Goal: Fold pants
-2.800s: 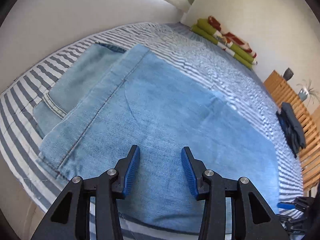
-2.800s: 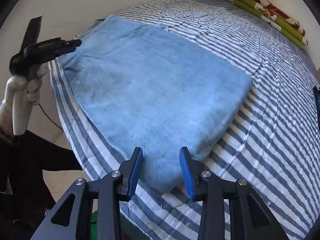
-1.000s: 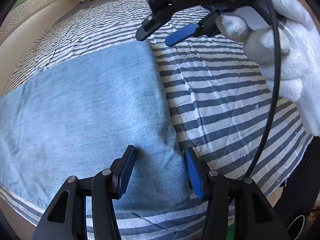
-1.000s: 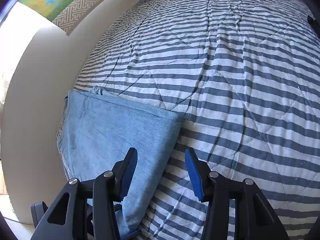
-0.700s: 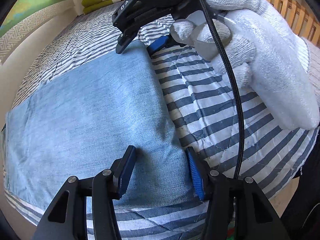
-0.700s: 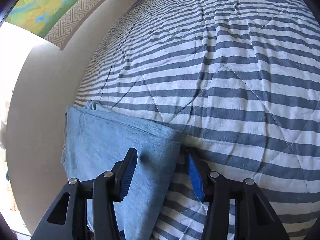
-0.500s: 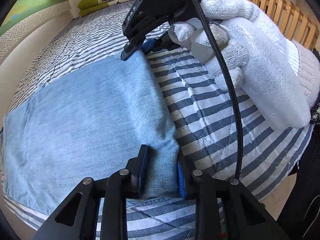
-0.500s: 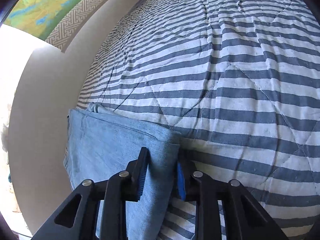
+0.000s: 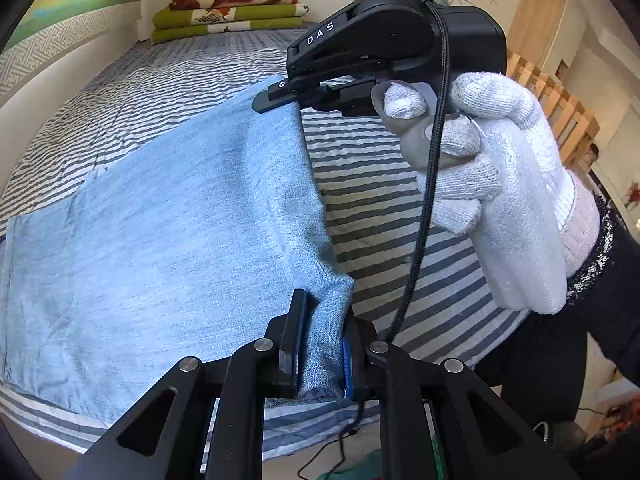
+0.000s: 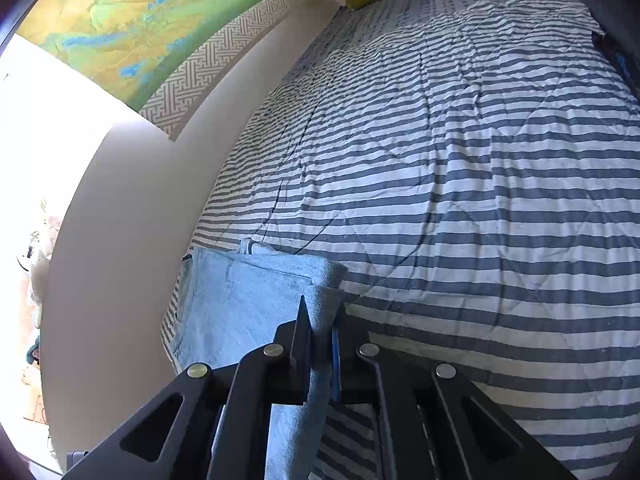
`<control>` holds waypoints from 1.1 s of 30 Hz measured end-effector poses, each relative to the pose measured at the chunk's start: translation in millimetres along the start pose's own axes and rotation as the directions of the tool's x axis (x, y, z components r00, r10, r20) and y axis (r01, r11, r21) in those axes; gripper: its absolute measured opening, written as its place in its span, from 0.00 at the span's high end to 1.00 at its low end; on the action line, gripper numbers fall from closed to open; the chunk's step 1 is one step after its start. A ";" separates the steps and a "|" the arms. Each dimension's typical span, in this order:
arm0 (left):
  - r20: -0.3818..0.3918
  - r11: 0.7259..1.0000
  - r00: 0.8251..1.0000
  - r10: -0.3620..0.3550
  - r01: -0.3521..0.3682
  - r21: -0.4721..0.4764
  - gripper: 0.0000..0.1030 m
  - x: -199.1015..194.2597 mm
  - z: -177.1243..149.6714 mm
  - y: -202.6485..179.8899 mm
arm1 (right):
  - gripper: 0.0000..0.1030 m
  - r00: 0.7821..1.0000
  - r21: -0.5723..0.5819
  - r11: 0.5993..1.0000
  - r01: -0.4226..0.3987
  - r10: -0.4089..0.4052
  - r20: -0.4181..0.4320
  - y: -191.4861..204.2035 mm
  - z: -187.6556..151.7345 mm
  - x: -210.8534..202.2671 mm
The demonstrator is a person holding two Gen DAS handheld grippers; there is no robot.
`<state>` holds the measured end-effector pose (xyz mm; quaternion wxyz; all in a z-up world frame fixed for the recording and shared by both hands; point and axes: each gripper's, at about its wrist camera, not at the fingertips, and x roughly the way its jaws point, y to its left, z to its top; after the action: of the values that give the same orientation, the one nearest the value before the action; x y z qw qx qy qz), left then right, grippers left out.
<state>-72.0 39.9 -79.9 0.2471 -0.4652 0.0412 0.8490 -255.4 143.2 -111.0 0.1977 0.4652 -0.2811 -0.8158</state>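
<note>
Lying flat across the near end of the bed (image 10: 480, 200), the pants (image 9: 160, 220) are folded into a broad pale-blue denim rectangle, their long side close to the bed's near edge. No container shows in either view. Beyond the pants the striped quilt runs bare up to the cushions (image 9: 228, 12) stacked at the bed's far end, and to the right of the pants' short edge it is bare as well. A wall (image 10: 132, 208) borders the bed on the side away from the right hand (image 9: 512, 200).

Both sets of jaws have just been closing, each with denim between them. The left gripper (image 9: 320, 344) is clamped on the corner of the pants nearest the bed's near edge, where the cloth bunches and lifts off the quilt. The right gripper (image 10: 320, 344), held in the white-gloved hand, is pinched nearly closed on the other corner of that same short edge, farther up the bed, and the edge between the two corners is raised slightly.
</note>
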 end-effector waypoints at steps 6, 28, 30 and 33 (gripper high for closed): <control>-0.003 0.985 0.987 -0.159 0.159 0.069 0.87 3.4 20.3 -70.5 | 0.94 0.995 0.056 0.995 0.080 -0.083 0.057 -46.0 -16.7 -71.5; 0.068 0.916 0.914 -0.399 0.396 0.055 0.87 -58.7 26.9 -85.2 | 0.94 0.961 0.137 0.961 0.240 -0.255 0.110 -64.4 -36.3 -180.5; 0.107 0.924 0.918 -0.381 0.381 0.026 0.87 -81.8 18.1 -60.6 | 0.94 0.962 0.103 0.965 0.240 -0.251 0.111 -38.1 -26.8 -170.7; 0.159 0.936 0.926 -0.342 0.350 -0.029 0.87 -103.2 9.4 -12.7 | 0.94 0.962 0.044 0.968 0.248 -0.251 0.104 1.2 -13.6 -144.2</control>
<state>-27.5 14.5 11.1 0.3820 -0.4060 -0.0846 0.8259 -172.9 222.8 -22.4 0.0707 0.4545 -0.2431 -0.8540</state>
